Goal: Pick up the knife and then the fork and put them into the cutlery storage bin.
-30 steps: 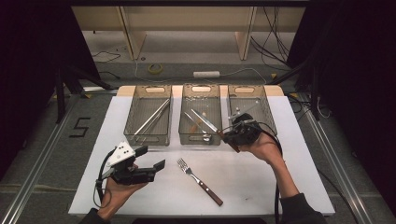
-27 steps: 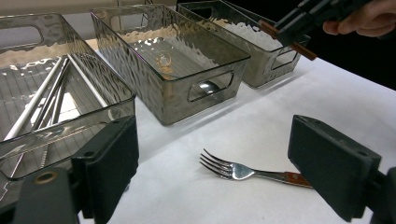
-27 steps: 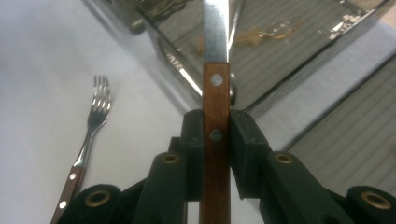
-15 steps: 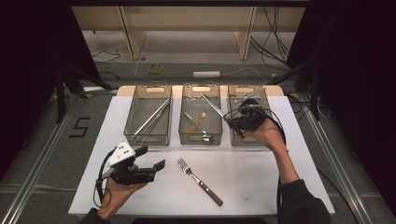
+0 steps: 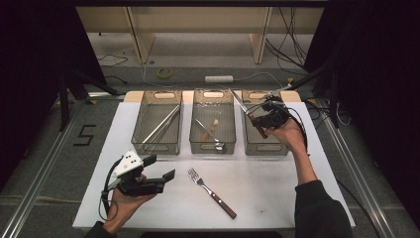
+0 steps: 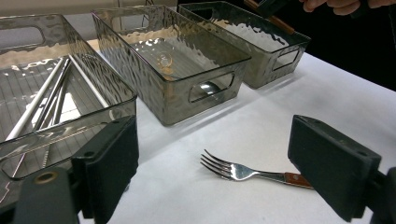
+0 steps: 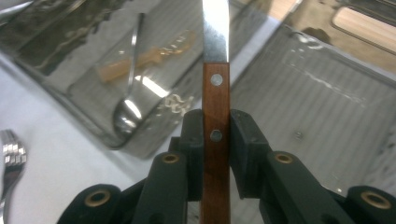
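My right gripper (image 5: 261, 120) (image 7: 215, 126) is shut on the wooden handle of a knife (image 5: 239, 103) (image 7: 215, 84). It holds the knife above the right clear bin (image 5: 282, 148) (image 7: 322, 88), with the steel blade pointing toward the far left. A fork (image 5: 210, 191) (image 6: 243, 171) with a wooden handle lies on the white table, tines toward the bins. My left gripper (image 5: 161, 167) (image 6: 217, 140) hovers open near the front left. In the left gripper view the fork lies beyond the gap between the jaws.
Three clear bins stand in a row. The left bin (image 5: 141, 144) (image 6: 107, 79) holds several long metal rods. The middle bin (image 5: 194, 144) (image 6: 205, 56) holds a spoon (image 5: 210, 134) (image 7: 130, 100) and a pale utensil. Cables lie on the floor beyond the table.
My right gripper has carried the knife farther back and slightly right, over the right bin. The left gripper and the fork have stayed put.
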Demonstrator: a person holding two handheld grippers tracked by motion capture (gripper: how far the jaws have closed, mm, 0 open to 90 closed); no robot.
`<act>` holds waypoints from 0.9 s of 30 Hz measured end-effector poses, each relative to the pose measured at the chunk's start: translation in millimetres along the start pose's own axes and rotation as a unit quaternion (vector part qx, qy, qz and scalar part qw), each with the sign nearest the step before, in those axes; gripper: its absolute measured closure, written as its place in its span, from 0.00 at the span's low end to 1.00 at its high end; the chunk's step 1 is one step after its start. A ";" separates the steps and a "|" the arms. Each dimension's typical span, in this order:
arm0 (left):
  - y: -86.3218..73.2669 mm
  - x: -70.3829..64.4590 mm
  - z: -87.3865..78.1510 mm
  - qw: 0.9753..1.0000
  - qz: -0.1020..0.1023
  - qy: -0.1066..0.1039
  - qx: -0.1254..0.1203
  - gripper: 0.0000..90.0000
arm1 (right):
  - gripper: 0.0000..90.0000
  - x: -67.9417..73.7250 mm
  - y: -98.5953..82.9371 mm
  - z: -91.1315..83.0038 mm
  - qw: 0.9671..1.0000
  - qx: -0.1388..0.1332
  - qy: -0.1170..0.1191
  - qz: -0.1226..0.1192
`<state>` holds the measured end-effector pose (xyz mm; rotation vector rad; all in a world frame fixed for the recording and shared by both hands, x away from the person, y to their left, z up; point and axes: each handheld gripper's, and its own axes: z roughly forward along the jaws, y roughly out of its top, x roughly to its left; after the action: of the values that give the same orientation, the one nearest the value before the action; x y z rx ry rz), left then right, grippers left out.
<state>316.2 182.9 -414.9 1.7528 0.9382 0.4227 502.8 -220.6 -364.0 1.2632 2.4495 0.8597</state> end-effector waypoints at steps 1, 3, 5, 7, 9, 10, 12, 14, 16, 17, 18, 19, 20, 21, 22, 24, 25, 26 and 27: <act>0.0 -0.1 0.0 1.000 0.000 0.000 0.000 0.18 | 0.86 -2.0 -0.6 0.7 1.000 0.002 -0.004 0.003; 0.0 0.0 0.0 1.000 0.000 0.000 0.000 0.18 | 0.86 -5.5 -1.6 1.6 1.000 0.002 -0.010 0.007; 0.0 0.3 -0.2 1.000 0.001 0.000 0.001 0.18 | 0.86 -7.8 -2.3 1.4 1.000 0.002 -0.014 0.014; 0.0 0.2 -0.3 1.000 0.001 0.000 0.001 0.18 | 0.86 -9.5 -2.9 1.5 1.000 0.002 -0.019 0.019; 0.0 -0.1 -0.2 1.000 0.000 0.000 -0.001 0.18 | 0.86 -11.9 -4.2 2.7 0.999 0.000 -0.027 0.025; 0.1 -0.1 -0.3 1.000 0.001 0.000 0.000 0.18 | 0.86 -13.3 -5.1 4.1 0.999 0.001 -0.035 0.028; 0.1 -0.3 -0.6 1.000 0.002 0.001 -0.001 0.18 | 0.86 -15.8 -7.4 7.5 0.999 0.004 -0.041 0.036; 0.1 0.0 -0.6 1.000 0.001 0.001 -0.001 0.18 | 0.86 -17.4 -9.5 9.9 0.998 0.004 -0.046 0.042; 0.0 0.2 -0.6 1.000 0.001 0.001 -0.001 0.18 | 0.86 -18.4 -11.3 11.8 0.998 0.007 -0.049 0.047; 0.0 0.1 -0.7 1.000 0.001 0.001 -0.001 0.18 | 0.86 -19.0 -12.2 12.9 0.997 0.006 -0.051 0.049; 0.0 0.0 -0.7 1.000 0.001 0.001 -0.001 0.18 | 0.86 -19.4 -13.1 13.7 0.997 0.008 -0.051 0.051; 0.0 -0.1 -0.6 1.000 0.001 0.001 -0.001 0.18 | 0.86 -19.7 -13.9 14.7 0.997 0.008 -0.052 0.054; 0.0 -0.2 -0.6 1.000 0.001 0.001 -0.001 0.18 | 0.86 -19.9 -14.6 15.7 0.997 0.009 -0.053 0.056; 0.0 -0.3 -0.6 1.000 0.002 0.001 -0.001 0.18 | 0.86 -20.2 -15.3 16.5 0.997 0.009 -0.052 0.057; 0.0 -0.4 -0.6 1.000 0.002 0.001 -0.001 0.18 | 0.86 -20.1 -16.0 17.4 0.997 0.010 -0.053 0.058; 0.1 -0.5 -0.8 1.000 0.002 0.002 -0.002 0.18 | 0.86 -19.8 -17.0 19.3 0.997 0.011 -0.053 0.061; 0.1 -0.4 -0.8 1.000 0.002 0.002 -0.002 0.18 | 0.86 -19.7 -17.4 20.1 0.997 0.011 -0.054 0.062; 0.1 -0.4 -0.9 1.000 0.002 0.002 -0.002 0.18 | 0.86 -19.4 -17.7 20.6 0.996 0.011 -0.054 0.064; 0.0 -0.3 -0.9 1.000 0.002 0.002 -0.003 0.18 | 0.86 -19.2 -18.1 21.3 0.996 0.010 -0.054 0.065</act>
<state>315.4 183.2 -414.5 1.7503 0.9353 0.4310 512.4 -235.9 -392.7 1.4507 2.3187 0.7783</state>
